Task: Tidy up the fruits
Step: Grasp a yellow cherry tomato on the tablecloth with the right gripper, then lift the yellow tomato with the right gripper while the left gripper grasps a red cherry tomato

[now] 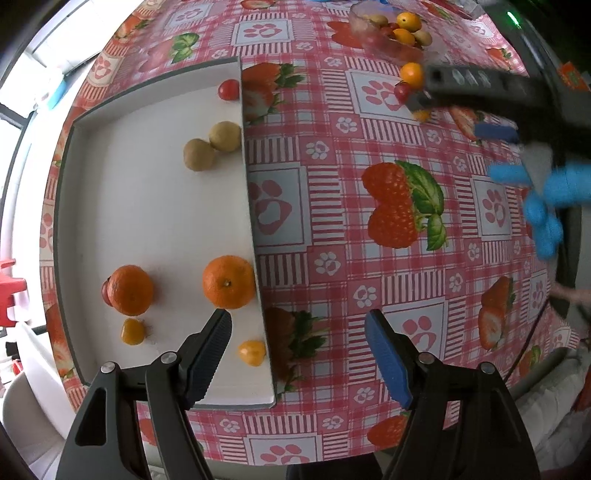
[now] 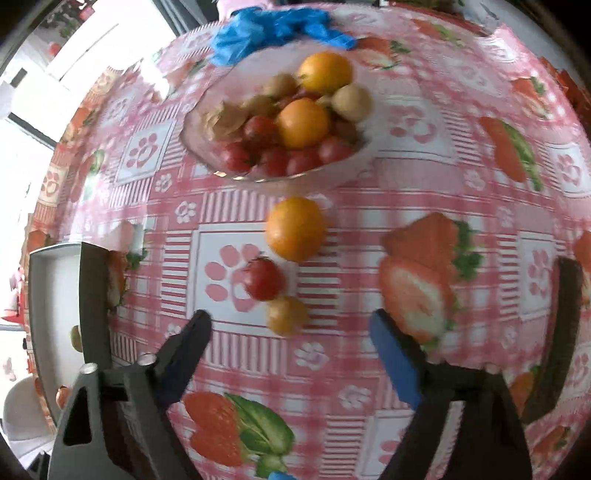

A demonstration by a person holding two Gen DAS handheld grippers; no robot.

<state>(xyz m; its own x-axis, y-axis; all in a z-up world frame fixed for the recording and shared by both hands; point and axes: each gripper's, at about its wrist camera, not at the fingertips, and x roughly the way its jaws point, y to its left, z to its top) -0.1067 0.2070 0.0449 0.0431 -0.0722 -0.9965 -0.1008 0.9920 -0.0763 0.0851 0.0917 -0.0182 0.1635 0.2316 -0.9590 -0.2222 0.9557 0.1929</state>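
A white tray (image 1: 147, 206) lies on the table and holds two oranges (image 1: 228, 282), two brown longans (image 1: 199, 154), a cherry tomato (image 1: 228, 89) and two small yellow fruits (image 1: 252, 352). My left gripper (image 1: 298, 334) is open and empty over the tray's right rim. A glass bowl (image 2: 354, 157) holds mixed fruit. In front of it lie an orange (image 2: 295, 229), a cherry tomato (image 2: 263, 278) and a small yellow fruit (image 2: 286, 315). My right gripper (image 2: 290, 330) is open, just short of the yellow fruit. It also shows in the left wrist view (image 1: 417, 99).
A pink strawberry-print tablecloth (image 1: 369, 155) covers the table. A crumpled blue glove (image 2: 266, 27) lies behind the bowl. The tray's edge (image 2: 51, 314) shows at the left of the right wrist view.
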